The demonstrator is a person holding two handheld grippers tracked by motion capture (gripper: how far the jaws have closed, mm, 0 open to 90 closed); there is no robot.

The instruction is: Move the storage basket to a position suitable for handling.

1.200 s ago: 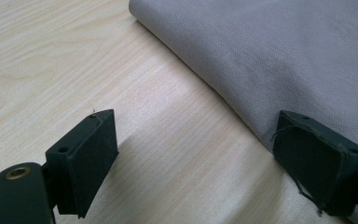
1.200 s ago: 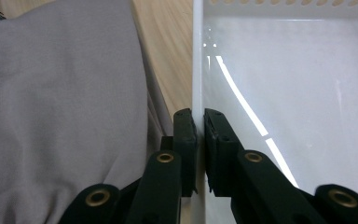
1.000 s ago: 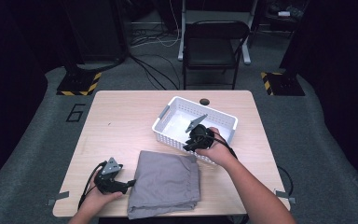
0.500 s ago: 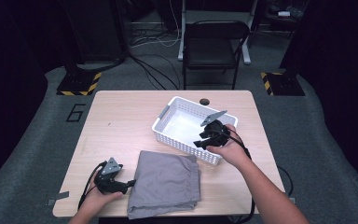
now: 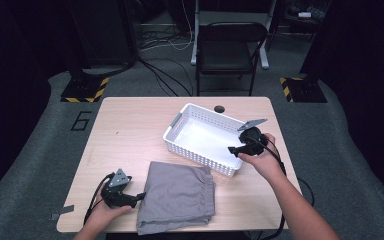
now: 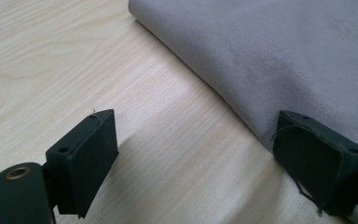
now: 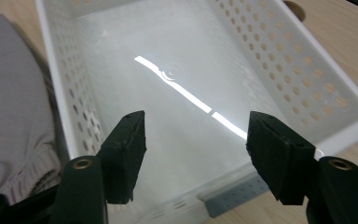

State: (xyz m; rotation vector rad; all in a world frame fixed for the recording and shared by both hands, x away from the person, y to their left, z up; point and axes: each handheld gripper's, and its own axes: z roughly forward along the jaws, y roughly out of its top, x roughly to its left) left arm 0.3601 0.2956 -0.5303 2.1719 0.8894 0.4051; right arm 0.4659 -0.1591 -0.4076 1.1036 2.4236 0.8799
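A white perforated basket (image 5: 200, 135) stands empty on the right half of the wooden table (image 5: 130, 130). A folded grey cloth (image 5: 177, 195) lies in front of it, near the table's front edge. My right gripper (image 5: 236, 149) hovers at the basket's right end, pointing left over its rim. Its jaws have just been opening and stand open with nothing between them. In the right gripper view the gripper (image 7: 205, 149) looks into the basket (image 7: 307, 84), with the cloth (image 7: 14, 102) to the left. My left gripper (image 5: 141, 196) rests open on the table at the cloth's left edge. Its right fingertip (image 6: 321, 163) overlaps the cloth (image 6: 284, 56).
A dark round hole (image 5: 219, 108) sits in the tabletop just behind the basket. A black chair (image 5: 230, 50) stands beyond the far edge, with cables on the floor around it. Bare wood spreads over the table's left half.
My right hand has moved right, from the basket's near rim to its right end, and its jaws have opened. The left gripper, cloth and basket have stayed put.
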